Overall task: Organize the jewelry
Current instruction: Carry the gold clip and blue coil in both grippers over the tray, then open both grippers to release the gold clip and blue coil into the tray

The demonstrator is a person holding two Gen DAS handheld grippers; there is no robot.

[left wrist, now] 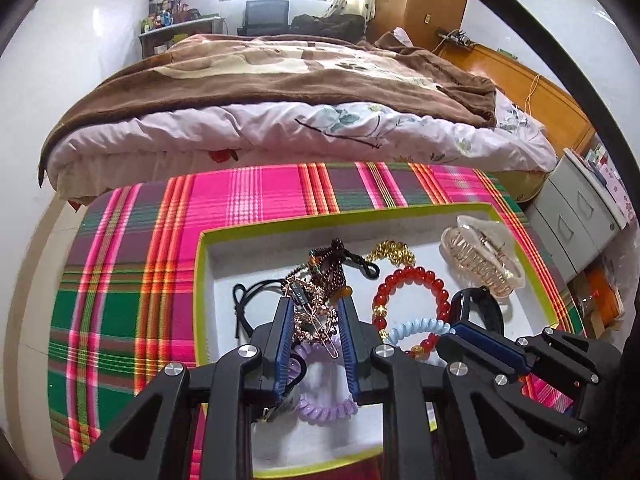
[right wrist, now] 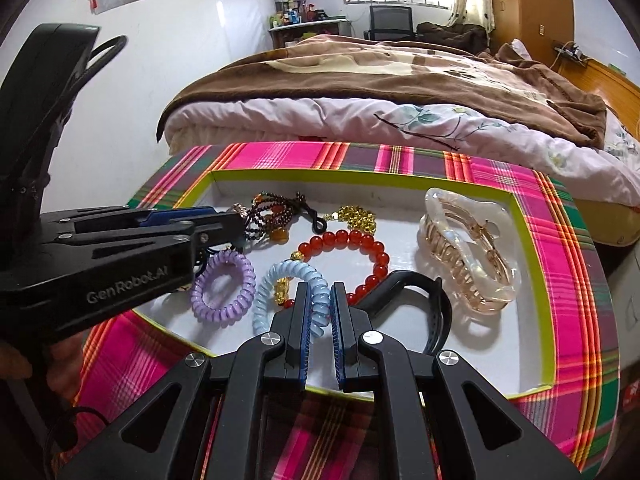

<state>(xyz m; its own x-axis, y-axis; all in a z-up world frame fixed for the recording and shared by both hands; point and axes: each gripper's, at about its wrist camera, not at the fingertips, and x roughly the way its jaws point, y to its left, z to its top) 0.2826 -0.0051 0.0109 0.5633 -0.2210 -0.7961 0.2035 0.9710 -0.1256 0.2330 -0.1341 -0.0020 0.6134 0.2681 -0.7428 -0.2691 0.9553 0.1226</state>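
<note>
A shallow tray with a lime-green rim [left wrist: 202, 264] [right wrist: 532, 236] holds the jewelry. My left gripper [left wrist: 314, 312] stands around a rose-gold hair clip [left wrist: 316, 322], jaws a little apart on either side of it; a purple coil hair tie [left wrist: 326, 406] [right wrist: 224, 286] lies below. My right gripper [right wrist: 320, 294] [left wrist: 460, 328] has its jaws closed on a light-blue coil hair tie [right wrist: 286, 280] [left wrist: 416, 326]. Beside it lie a red bead bracelet [right wrist: 352, 256] [left wrist: 412, 284], a black watch band [right wrist: 424, 300], a gold bead chain [right wrist: 356, 216], dark bead strands [right wrist: 268, 216] and a clear claw clip [right wrist: 464, 248] [left wrist: 480, 260].
The tray sits on a pink and green plaid cloth [left wrist: 132, 280] [right wrist: 568, 240]. A bed with a brown blanket [left wrist: 280, 68] stands just behind. A grey drawer unit [left wrist: 576, 216] is at the right. A black cord loop [left wrist: 256, 300] lies at the tray's left.
</note>
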